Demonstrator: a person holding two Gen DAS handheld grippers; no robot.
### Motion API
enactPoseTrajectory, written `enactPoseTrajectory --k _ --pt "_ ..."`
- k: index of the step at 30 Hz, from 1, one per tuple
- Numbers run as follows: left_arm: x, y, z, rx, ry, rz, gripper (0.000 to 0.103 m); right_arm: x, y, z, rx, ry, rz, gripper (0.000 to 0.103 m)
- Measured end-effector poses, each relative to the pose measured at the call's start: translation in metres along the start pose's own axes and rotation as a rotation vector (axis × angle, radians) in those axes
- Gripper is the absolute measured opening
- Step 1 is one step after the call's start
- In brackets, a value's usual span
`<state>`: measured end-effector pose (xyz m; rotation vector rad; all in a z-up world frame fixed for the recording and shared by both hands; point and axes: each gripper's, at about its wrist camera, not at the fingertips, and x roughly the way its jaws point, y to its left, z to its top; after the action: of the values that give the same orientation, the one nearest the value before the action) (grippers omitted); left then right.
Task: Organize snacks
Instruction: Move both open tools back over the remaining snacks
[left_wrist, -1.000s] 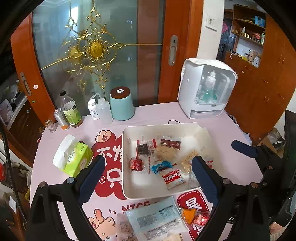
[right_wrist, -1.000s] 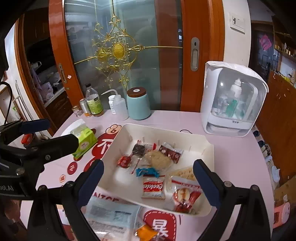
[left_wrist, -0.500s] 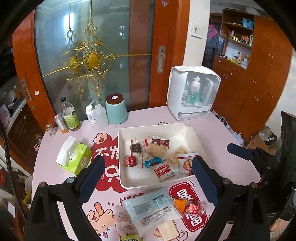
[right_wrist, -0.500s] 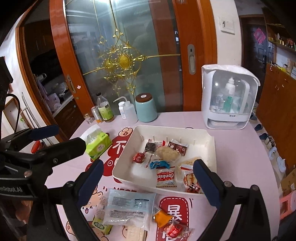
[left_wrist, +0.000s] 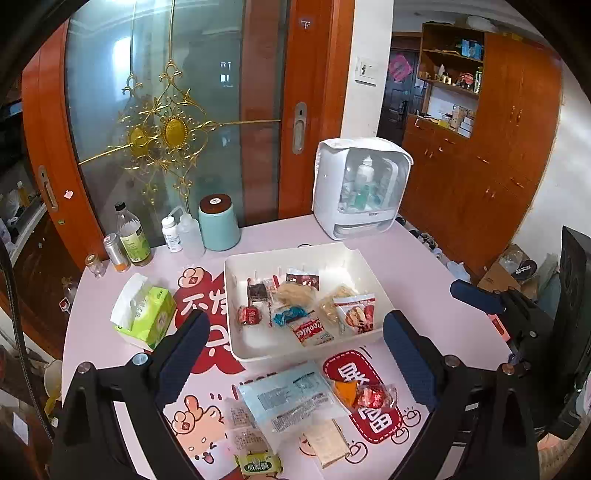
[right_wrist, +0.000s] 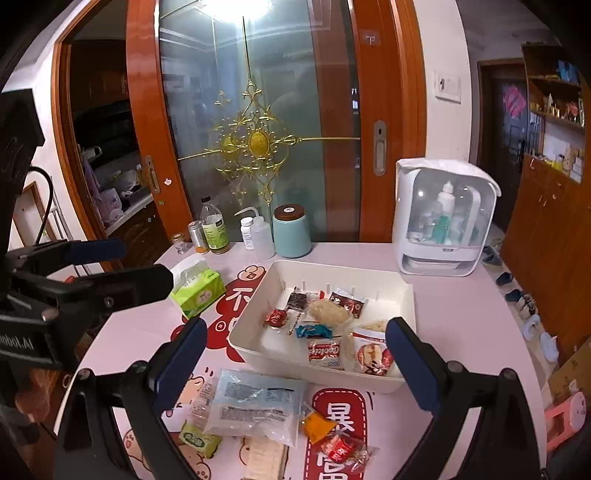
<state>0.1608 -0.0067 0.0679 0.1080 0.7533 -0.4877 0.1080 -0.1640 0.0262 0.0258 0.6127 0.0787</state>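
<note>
A white tray (left_wrist: 306, 349) (right_wrist: 369, 380) on the pink table holds several wrapped snacks, among them a Cookies pack (left_wrist: 309, 331) (right_wrist: 324, 350) and a red candy (left_wrist: 250, 315). Loose snacks lie in front of it: a clear blue-printed bag (left_wrist: 291, 400) (right_wrist: 255, 406), an orange pack (left_wrist: 345, 391) (right_wrist: 317, 426), a red candy (left_wrist: 373, 397) (right_wrist: 341, 448), a beige wafer (left_wrist: 327, 443) and a green candy (left_wrist: 258, 461) (right_wrist: 197, 439). My left gripper (left_wrist: 295, 354) is open and empty above them. My right gripper (right_wrist: 295, 362) is open and empty, also raised.
A green tissue pack (left_wrist: 146, 317) (right_wrist: 197, 286) lies left of the tray. Bottles (left_wrist: 131, 236), a teal canister (left_wrist: 219, 223) (right_wrist: 291, 230) and a white sterilizer box (left_wrist: 360, 192) (right_wrist: 441, 218) stand at the table's back edge. Glass door behind.
Both grippers have pulled back and up from the tray. More of the table and the loose snacks in front of the tray have come into view.
</note>
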Motion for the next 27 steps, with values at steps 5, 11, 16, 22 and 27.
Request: enactPoseTrajectory --k 5,11,16,22,27 --pt "-0.005 -0.002 -0.012 0.008 0.007 -0.006 0.094 -0.009 0.004 -0.015 -0.025 -0.024 0.012 0.098" --pt "-0.005 0.001 -0.032 0.018 0.025 -0.005 0.094 -0.017 0.008 -0.034 -0.042 -0.066 0.023 0.098" --pt "-0.002 0.006 -0.052 0.017 0.037 0.006 0.094 -0.02 0.008 -0.05 -0.056 -0.07 0.009 0.098" --pt "0.012 0.016 -0.083 0.007 0.078 0.043 0.094 -0.019 -0.002 -0.072 -0.078 -0.014 -0.03 0.098" --pt "0.036 0.031 -0.12 -0.019 0.171 0.079 0.094 -0.007 -0.022 -0.094 -0.06 0.055 -0.016 0.098"
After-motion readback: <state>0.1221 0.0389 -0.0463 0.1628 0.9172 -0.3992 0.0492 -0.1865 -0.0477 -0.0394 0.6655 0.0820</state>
